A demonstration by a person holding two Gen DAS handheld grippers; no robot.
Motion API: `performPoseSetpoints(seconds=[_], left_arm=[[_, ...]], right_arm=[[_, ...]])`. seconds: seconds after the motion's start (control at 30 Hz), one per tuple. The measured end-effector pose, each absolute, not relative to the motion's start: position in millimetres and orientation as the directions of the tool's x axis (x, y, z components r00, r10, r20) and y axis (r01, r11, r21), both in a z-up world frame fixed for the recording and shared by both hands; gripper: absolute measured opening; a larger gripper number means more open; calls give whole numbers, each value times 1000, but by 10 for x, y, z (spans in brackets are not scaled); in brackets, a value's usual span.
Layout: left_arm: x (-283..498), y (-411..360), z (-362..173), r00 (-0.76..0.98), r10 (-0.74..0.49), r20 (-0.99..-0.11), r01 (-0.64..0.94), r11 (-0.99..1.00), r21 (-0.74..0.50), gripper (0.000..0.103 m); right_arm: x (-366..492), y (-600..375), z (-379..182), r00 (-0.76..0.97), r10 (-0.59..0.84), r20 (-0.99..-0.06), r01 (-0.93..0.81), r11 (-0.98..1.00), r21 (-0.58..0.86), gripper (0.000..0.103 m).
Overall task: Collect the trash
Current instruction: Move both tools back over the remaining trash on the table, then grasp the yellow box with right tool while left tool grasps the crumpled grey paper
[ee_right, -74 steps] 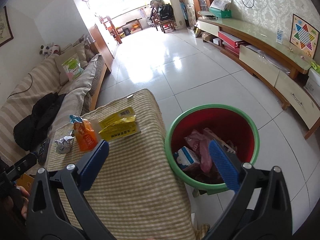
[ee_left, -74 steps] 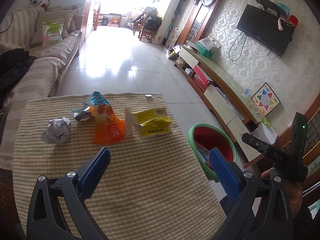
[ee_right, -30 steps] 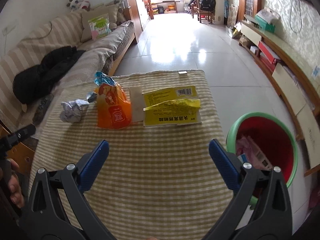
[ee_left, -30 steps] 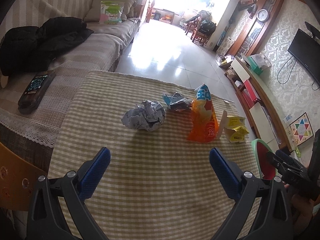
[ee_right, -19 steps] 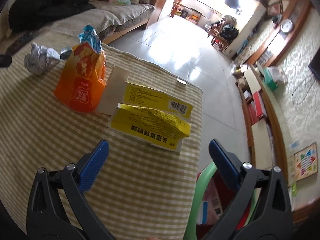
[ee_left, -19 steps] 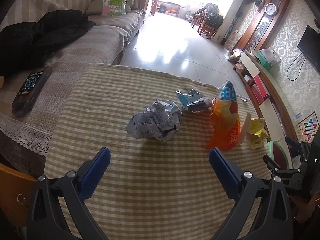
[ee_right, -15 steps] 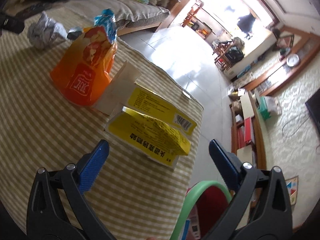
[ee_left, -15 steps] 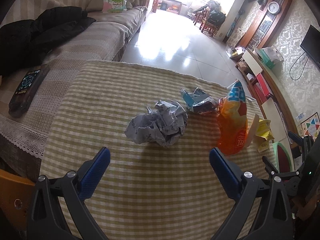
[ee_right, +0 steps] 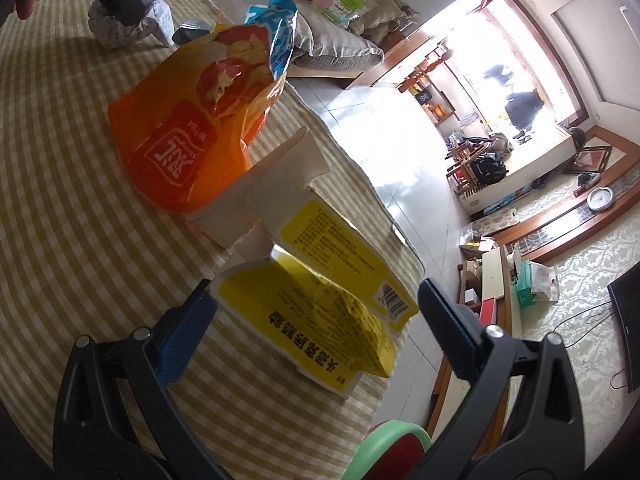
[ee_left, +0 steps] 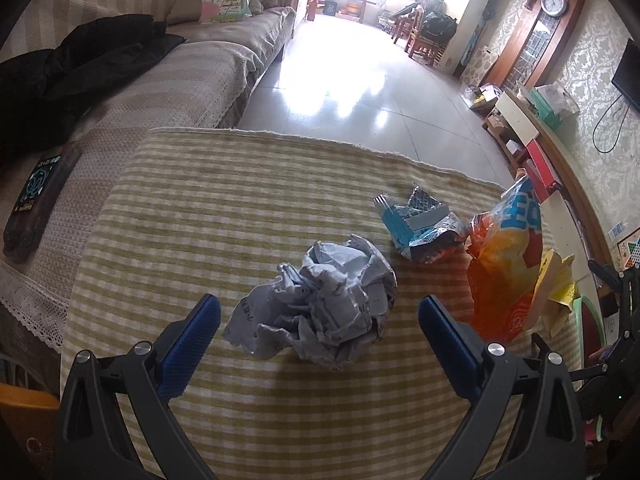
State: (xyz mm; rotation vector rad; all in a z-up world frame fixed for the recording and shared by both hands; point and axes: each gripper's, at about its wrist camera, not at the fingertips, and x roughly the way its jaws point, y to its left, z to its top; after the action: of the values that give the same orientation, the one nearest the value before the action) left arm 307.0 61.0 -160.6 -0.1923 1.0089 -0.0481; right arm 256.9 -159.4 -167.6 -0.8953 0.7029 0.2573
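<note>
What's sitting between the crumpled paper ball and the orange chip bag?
In the left wrist view, a small torn blue and silver wrapper lies on the striped cloth between the crumpled paper ball and the orange chip bag, a bit farther back.

The green-rimmed bin (ee_right: 390, 446) is being cut off by the bottom edge in the right wrist view. The crumpled paper ball (ee_right: 132, 24) is being partly hidden there by the left gripper. The yellow carton (ee_left: 560, 292) is being largely covered by the orange snack bag (ee_left: 506, 276).
</note>
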Motion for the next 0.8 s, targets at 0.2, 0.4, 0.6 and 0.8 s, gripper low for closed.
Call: performPoseSetpoints(seconds=[0.2, 0.4, 0.6, 0.8], left_arm=[[3189, 547, -1573, 541, -128, -831, -28, 985, -170, 95], [3189, 467, -1566, 543, -136, -828, -12, 985, -170, 81], [3133, 468, -1534, 537, -170, -826, 11, 981, -194, 56], [3018, 491, -1503, 538, -179, -824, 20, 980, -200, 51]], right_arm=[[2713, -1669, -1648, 705, -20, -709, -530, 649, -546, 84], [2808, -1678, -1637, 655, 13, -756, -560, 680, -474, 67], [2793, -1689, -1589, 660, 7, -751, -531, 712, -460, 58], [2727, -1847, -1352, 665, 58, -745, -497, 779, -383, 51]])
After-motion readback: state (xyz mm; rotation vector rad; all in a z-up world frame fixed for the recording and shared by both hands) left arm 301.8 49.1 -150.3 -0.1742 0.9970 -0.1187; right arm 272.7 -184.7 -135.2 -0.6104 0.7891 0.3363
